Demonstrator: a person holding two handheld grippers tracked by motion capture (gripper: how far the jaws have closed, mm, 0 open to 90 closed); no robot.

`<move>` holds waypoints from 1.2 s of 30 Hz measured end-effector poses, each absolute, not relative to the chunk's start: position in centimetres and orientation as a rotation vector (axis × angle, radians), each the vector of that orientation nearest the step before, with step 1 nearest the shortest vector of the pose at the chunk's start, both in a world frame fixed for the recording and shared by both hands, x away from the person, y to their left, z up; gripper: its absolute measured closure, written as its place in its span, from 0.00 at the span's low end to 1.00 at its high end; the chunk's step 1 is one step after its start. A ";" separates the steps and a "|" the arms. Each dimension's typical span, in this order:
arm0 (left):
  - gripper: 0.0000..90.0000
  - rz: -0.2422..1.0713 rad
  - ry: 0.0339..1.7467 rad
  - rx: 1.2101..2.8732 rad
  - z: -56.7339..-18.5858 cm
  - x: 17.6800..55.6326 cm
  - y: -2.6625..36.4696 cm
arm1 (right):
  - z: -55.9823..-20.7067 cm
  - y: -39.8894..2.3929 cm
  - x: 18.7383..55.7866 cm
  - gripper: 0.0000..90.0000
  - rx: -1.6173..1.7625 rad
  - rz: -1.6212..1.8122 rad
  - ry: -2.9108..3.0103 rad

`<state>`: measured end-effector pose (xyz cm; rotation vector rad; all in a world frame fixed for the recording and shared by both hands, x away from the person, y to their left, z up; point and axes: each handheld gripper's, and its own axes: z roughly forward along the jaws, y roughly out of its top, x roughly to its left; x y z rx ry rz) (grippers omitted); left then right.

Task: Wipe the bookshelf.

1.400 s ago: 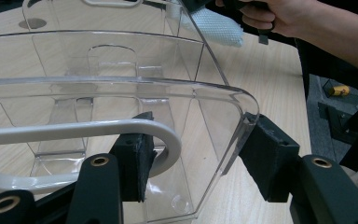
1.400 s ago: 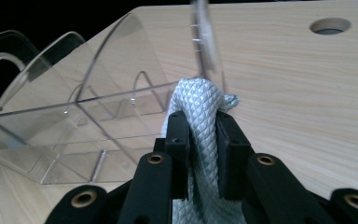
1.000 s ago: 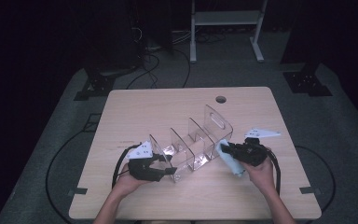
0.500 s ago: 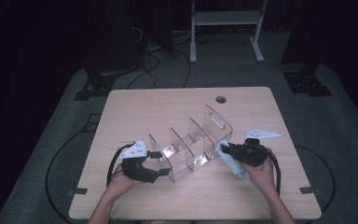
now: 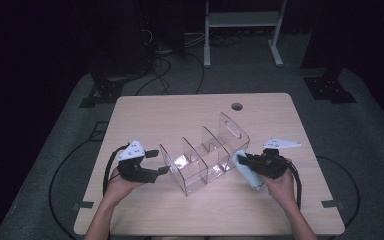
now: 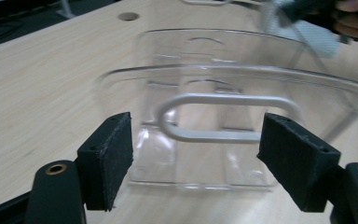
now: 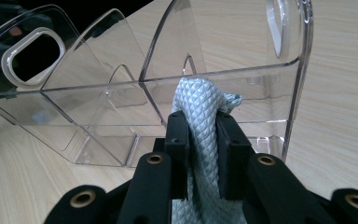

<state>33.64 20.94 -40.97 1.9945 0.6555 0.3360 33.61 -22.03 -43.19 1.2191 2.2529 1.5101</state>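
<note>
I have a clear plastic organiser sitting on the wooden table, near the middle and a little toward the near edge, running at a slant from near-left to far-right. It is see-through all over, with upright rounded dividers that split it into several open-topped compartments. Each end wall has a slot handle cut through it; in the left gripper view that handle shows as a long rounded slot with a frosted rim. The plastic picks up bright glints along its floor and edges.

My left gripper is just off the organiser's near-left end, its jaws apart; they have just been opening. Nothing is pressed between the pads, and the end wall stands clear beyond them.

My right gripper is at the organiser's far-right end, jaws clamped on a pale blue-grey cloth. The cloth has a quilted, diamond-patterned weave and is bunched into a thick fold that stands up between the pads. In the right gripper view its top end lies against the outside of the organiser's clear side wall, by the end compartment. From above, the rest of the cloth hangs toward the near side, under my right hand
</note>
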 end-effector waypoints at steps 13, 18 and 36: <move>0.25 0.400 0.762 1.994 -42.1 35.8 19.9 | -43.3 -22.2 33.6 0.85 1.221 1.505 2.254; 0.31 0.436 0.814 1.984 -42.0 35.6 19.2 | -43.3 -22.2 33.6 0.85 1.229 1.508 2.250; 0.50 0.473 0.810 1.956 -42.8 36.2 18.1 | -43.2 -22.8 33.4 0.85 1.243 1.522 2.227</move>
